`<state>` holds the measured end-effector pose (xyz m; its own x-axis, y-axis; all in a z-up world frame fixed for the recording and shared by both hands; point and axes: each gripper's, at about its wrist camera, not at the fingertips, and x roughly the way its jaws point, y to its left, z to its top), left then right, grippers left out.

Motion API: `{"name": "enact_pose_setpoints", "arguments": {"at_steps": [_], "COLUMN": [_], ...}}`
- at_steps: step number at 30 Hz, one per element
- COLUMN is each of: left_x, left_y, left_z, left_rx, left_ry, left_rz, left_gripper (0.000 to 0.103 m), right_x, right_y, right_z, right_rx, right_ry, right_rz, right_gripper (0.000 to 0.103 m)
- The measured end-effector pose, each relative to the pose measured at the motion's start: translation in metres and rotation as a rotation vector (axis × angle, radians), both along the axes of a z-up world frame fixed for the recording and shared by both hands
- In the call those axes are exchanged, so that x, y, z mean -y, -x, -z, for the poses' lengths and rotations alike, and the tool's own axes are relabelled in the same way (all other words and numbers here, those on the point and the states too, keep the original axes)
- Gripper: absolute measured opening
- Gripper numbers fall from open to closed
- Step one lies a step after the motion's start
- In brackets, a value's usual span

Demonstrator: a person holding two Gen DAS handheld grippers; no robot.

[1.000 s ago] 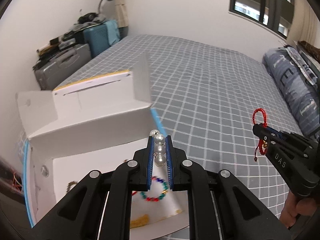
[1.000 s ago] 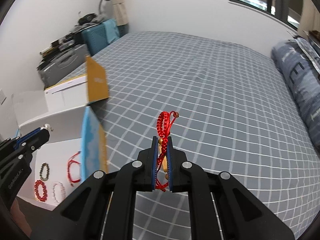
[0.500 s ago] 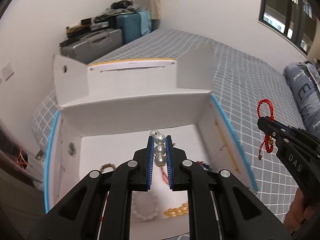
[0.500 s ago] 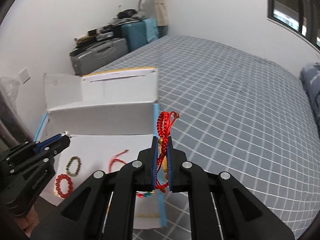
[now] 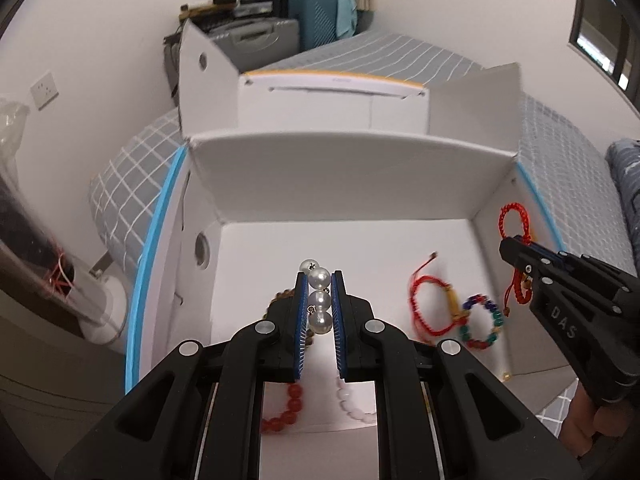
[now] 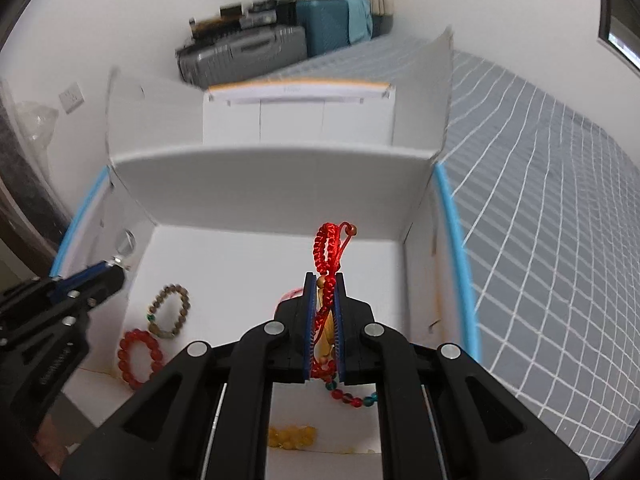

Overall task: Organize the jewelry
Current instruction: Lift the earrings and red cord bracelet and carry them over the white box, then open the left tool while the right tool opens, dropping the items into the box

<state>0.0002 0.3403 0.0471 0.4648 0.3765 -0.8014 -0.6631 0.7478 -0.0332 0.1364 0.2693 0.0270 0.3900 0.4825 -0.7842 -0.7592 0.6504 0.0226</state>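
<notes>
Bedroom setup: a grey checked bedspread with an open white cardboard box on it, already holding several bracelets like a red bead bracelet and a multicoloured bead bracelet, so I'd guess we're well along. Two pieces aren't in yet: the left gripper is clamped on a white pearl strand, the right gripper on a red braided cord bracelet, both above the box floor. Only the right wrist view shows the brown bead bracelet clearly and a yellow bead bracelet; the left shows a loose red cord bracelet.

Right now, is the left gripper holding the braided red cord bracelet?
No, the left gripper is shut on a strand of white pearl beads; the braided red cord bracelet sits in the right gripper.
</notes>
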Motion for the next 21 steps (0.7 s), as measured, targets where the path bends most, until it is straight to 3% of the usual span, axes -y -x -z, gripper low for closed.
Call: {"name": "enact_pose_setpoints", "arguments": {"at_steps": [7,17,18,21], "left_x": [-0.011,-0.015,-0.015,-0.013], "left_y": [-0.003,-0.004,-0.004,-0.004], "left_z": [0.017,0.023,0.023,0.020], "left_rx": [-0.066,-0.097,-0.099,-0.096], "left_ry": [0.031,0.037,0.033,0.028], "left_rz": [-0.003,-0.015,-0.016,-0.018], "left_gripper": [0.011,0.012,0.013,0.017], "right_x": [-0.015,-0.016,-0.017,-0.017], "right_y": [-0.003,-0.004,-0.002,-0.001], "right_z": [0.027,0.034,0.034,0.029], "right_rx": [-0.076,-0.106,-0.107,-0.098], "right_ry": [0.110,0.142,0.145,0.134], "right_rz": [-0.001,0.005,0.002,0.005], "right_gripper": [0.007,0.010,0.013,0.043]}}
